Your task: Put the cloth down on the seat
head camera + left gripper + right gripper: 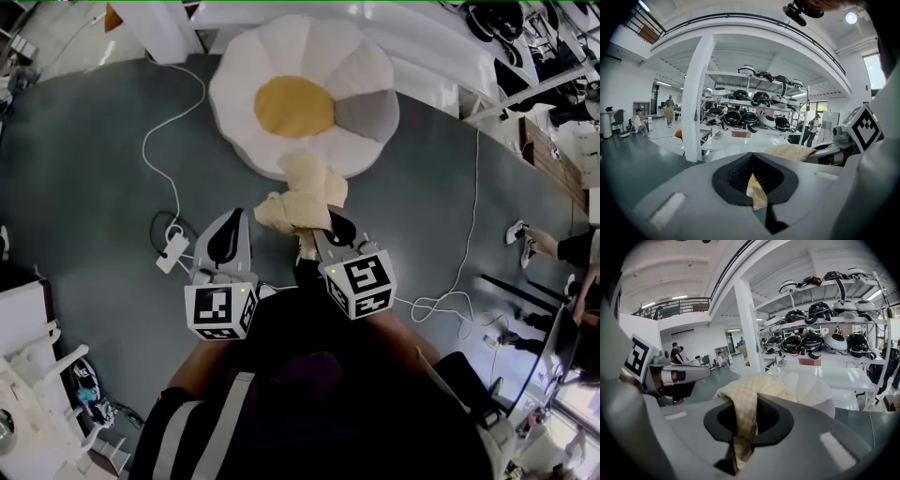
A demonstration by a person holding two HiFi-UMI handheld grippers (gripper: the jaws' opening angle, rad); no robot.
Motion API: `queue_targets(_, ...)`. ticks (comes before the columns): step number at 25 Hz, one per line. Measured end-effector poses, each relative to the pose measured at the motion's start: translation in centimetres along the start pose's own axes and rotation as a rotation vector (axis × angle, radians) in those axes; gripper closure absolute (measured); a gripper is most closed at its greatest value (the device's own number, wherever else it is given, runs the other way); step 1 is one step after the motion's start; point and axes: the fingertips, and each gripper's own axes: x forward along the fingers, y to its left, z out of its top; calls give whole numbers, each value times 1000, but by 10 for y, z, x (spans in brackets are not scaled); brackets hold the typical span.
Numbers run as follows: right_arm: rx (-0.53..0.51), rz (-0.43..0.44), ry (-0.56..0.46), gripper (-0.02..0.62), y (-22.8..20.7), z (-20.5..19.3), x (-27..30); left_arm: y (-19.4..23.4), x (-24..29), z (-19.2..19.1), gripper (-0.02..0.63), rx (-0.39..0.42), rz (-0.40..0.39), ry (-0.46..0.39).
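The seat [300, 56] is a flower-shaped floor cushion with white petals, one grey petal and a yellow centre, lying ahead of me on the dark floor. A pale yellow checked cloth [302, 192] hangs bunched between both grippers, just over the cushion's near edge. My right gripper [330, 220] is shut on the cloth [747, 390], which drapes over and down through its jaws [743, 427]. My left gripper [236, 217] pinches a small corner of the cloth [757, 192] between its closed jaws. The rest of the cloth [790, 151] shows off to its right.
A white cable [164, 127] loops across the floor to a power strip [172, 253] left of my grippers. Another cable [469, 234] runs on the right. Shelves of helmets [750, 101] and a white pillar [696, 103] stand beyond the cushion. A person's foot [518, 232] shows at the right.
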Motion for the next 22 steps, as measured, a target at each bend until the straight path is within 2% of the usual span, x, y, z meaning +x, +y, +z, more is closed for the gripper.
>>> queue_targets(11,-9,27,1,565,-74,28,30,-18,84,27,606,19,7,8)
queue_targets(22,-21,10,-12,565,-112,47,51,-17,122,44,606,17,17,-17)
